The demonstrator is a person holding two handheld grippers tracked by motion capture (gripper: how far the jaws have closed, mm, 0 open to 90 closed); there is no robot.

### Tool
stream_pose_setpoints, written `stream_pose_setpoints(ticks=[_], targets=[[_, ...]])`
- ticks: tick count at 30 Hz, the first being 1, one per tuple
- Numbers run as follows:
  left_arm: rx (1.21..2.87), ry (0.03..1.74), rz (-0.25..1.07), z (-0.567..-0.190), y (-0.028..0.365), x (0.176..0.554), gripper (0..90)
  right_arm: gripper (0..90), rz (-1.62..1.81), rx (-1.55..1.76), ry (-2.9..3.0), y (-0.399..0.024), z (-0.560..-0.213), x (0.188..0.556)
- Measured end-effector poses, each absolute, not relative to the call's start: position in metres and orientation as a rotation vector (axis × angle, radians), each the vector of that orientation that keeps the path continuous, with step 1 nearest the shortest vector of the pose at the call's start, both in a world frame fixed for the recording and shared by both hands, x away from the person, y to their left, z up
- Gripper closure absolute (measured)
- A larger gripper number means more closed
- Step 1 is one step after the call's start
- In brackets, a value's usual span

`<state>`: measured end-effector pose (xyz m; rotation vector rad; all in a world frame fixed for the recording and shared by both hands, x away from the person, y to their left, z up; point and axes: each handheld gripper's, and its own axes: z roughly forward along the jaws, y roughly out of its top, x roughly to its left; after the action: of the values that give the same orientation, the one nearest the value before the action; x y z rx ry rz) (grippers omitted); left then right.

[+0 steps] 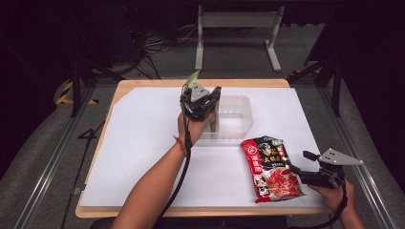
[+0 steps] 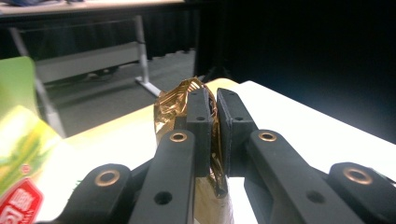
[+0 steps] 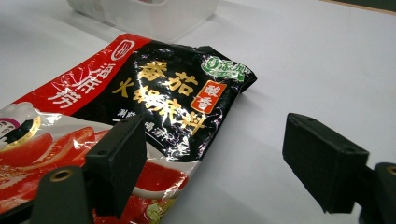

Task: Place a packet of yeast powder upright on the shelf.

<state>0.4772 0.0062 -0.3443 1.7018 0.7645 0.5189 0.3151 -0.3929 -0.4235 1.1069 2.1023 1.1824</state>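
My left gripper point(image 1: 206, 102) pinches a gold packet point(image 2: 175, 105) above the bin's point(image 1: 241, 114) left end, ready to drop; my right gripper point(image 3: 212, 163) gapes beside the near-right sauce pouch point(image 1: 270, 167), my next pick

Crinkled glossy gold foil packet point(image 2: 173, 105), glossy plastic sauce pouch point(image 3: 140, 107), translucent plastic bin point(image 1: 236, 117), matt white tabletop point(image 1: 143, 143).

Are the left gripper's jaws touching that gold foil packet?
Touching. In the left gripper view, the left gripper has its jaws nearly shut with the crinkled gold foil packet pinched between them, no gap on either side.
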Motion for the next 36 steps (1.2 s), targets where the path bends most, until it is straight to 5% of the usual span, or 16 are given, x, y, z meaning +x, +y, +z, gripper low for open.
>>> stream_pose_setpoints(ticks=[12, 16, 22, 31, 36], targets=[[1.727, 0.709, 0.503, -0.345, 0.004, 0.477, 84.0, 27.8, 1.169, 1.128, 2.104, -0.394, -0.423, 0.318], [1.726, 0.718, 0.514, -0.344, 0.007, 0.476, 82.6, 41.2, 1.185, 1.103, 2.127, -0.391, -0.422, 0.318], [1.702, 0.676, 0.48, -0.339, 0.015, 0.468, 78.9, 43.7, 1.164, 1.08, 2.148, -0.387, -0.421, 0.317], [1.76, 0.465, 0.499, -0.319, 0.038, 0.42, 64.3, 52.1, 1.191, 1.095, 2.13, -0.395, -0.419, 0.319], [1.823, 0.425, 0.463, -0.322, 0.061, 0.4, 46.7, 61.6, 1.187, 1.101, 2.118, -0.396, -0.416, 0.317]])
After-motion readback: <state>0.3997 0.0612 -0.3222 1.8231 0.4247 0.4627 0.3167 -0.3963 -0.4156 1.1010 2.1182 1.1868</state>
